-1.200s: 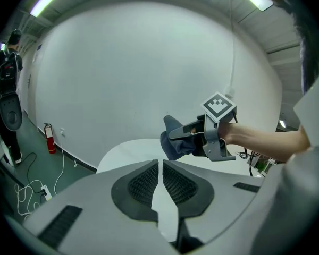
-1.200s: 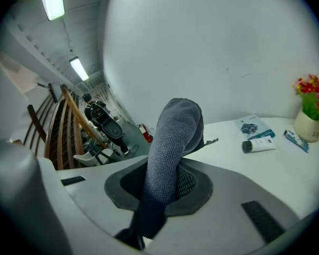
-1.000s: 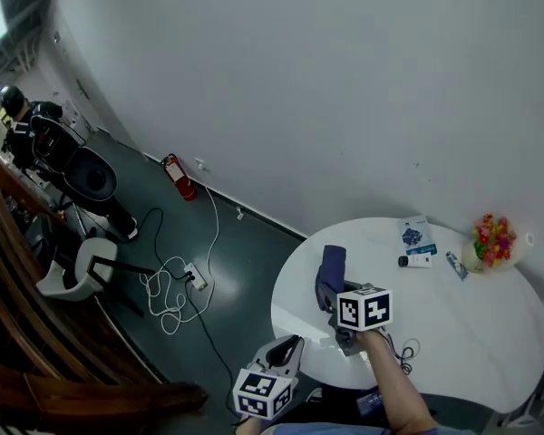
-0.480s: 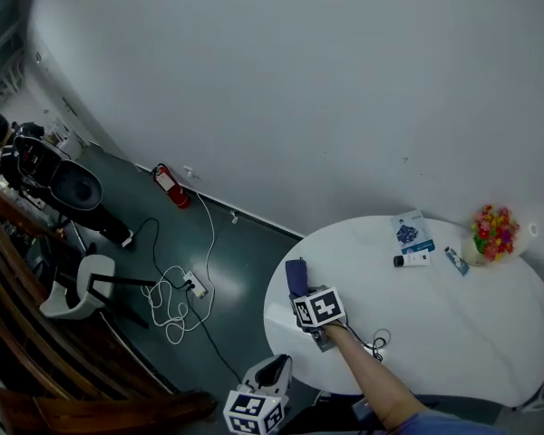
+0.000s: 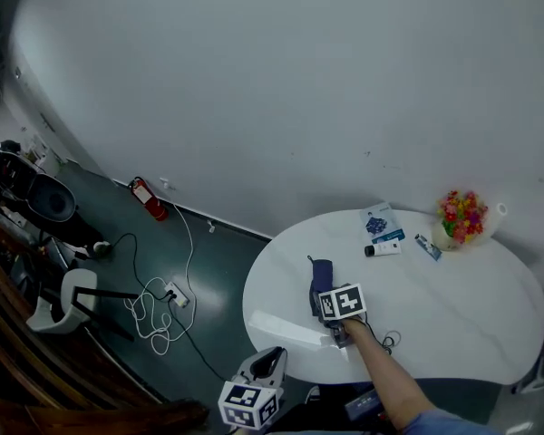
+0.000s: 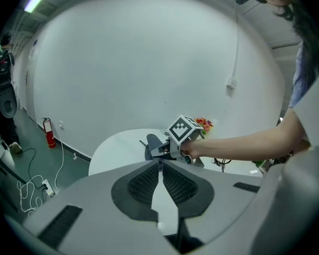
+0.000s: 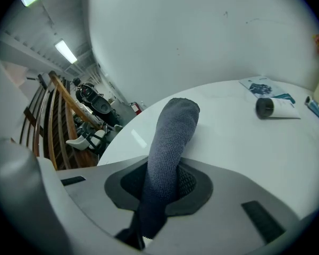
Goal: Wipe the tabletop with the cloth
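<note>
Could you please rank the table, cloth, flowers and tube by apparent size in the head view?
1. Table, by far.
2. Flowers and cloth: about alike; the cloth is partly hidden.
3. Tube, smallest.

The right gripper [image 5: 325, 299] is held forward on an outstretched forearm [image 5: 387, 385], jaws clamped on the cloth [image 7: 171, 137] — the left gripper [image 6: 160, 167] is held low, jaws pressed together.

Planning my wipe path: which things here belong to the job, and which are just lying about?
Job: cloth, right tool gripping it, tabletop.
Lying about: booklet, tube, flowers, small packet.
</note>
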A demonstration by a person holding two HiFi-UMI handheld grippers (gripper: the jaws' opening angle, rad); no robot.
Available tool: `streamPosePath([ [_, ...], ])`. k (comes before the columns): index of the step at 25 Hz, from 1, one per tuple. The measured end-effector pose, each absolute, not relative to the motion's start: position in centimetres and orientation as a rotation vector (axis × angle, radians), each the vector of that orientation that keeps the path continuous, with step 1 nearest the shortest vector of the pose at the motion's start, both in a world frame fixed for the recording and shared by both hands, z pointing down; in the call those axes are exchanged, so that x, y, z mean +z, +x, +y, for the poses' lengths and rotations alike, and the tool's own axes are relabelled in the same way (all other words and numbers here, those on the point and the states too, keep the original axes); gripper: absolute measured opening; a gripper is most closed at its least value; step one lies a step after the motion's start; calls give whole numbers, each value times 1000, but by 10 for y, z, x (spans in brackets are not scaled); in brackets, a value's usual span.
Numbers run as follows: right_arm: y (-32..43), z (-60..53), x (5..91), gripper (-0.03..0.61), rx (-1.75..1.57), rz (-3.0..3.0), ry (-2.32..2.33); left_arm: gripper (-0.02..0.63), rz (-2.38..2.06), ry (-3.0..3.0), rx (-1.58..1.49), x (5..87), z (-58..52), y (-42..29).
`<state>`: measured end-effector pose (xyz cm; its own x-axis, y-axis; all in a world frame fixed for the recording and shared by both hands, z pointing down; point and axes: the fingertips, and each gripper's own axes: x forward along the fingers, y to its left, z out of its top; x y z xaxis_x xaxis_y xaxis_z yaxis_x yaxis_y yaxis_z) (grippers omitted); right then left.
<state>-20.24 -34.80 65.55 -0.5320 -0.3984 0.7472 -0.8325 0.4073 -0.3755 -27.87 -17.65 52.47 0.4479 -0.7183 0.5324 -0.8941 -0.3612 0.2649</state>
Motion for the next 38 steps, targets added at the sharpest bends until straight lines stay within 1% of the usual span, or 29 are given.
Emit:
streamPosePath([
  [5,-136,-344,663,71,984,-2031,1155,20,-1253,2244,463,525,-164,-244],
  [9,-80,-343,659,71,1030,-2000,1248,20,-1158,2303,506,526,-165,-206],
  [19,86,-338,650,71,1107,-1960,1350,20,-1096,2404,517,503,-195,-63],
  [25,205,-328,652,71,1115,-1904,1403,20,-1047,2411,509,499,-196,34],
  [30,306,-308,655,71,1122,-1844,1468,20,-993,2437,538,501,-194,101],
  [38,472,-264,658,71,1123,-1683,1651,20,-911,2467,556,504,-181,179],
])
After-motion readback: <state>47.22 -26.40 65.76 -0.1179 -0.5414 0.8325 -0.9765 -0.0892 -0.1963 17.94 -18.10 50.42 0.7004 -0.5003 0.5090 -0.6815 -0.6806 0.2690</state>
